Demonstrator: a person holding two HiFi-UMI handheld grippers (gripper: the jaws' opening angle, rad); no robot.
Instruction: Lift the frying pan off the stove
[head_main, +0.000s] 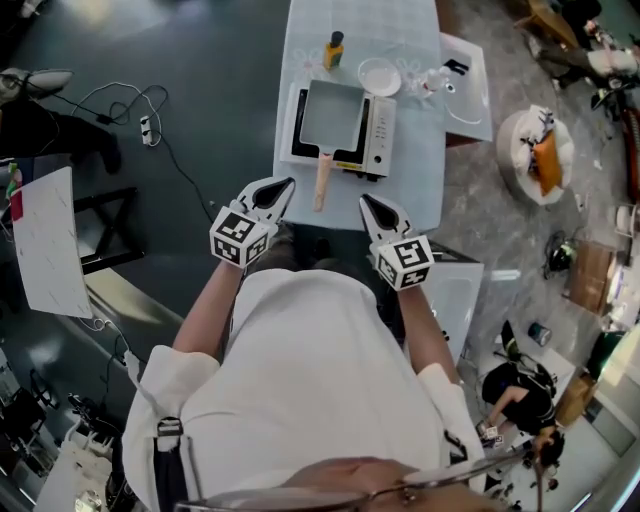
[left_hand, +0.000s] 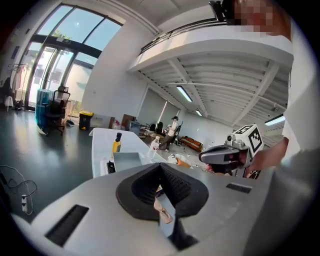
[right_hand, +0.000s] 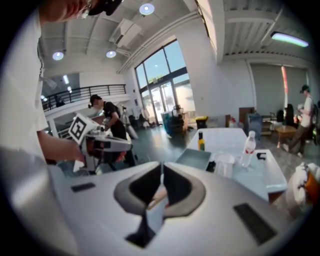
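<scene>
Bench (head_main: 420, 190): long and pale, just ahead of both tongs.
Left tongs (head_main: 286, 184): closed tight, holding nothing, just short of the bench edge.
Right tongs (head_main: 366, 199): closed too, empty, alongside the left.
Frying pan (head_main: 335, 110): beyond both, sitting on the stove (head_main: 380, 135); its wooden handle (head_main: 322, 180) points back between them.
Bottle (head_main: 333, 48): farther off, behind the pan.

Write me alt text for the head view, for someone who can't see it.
Seen from above, a person in white holds the left claw and right claw, both shut and empty, out toward a white table. On it a rectangular grey frying pan sits on a stove, its wooden handle pointing back at the person.
</scene>
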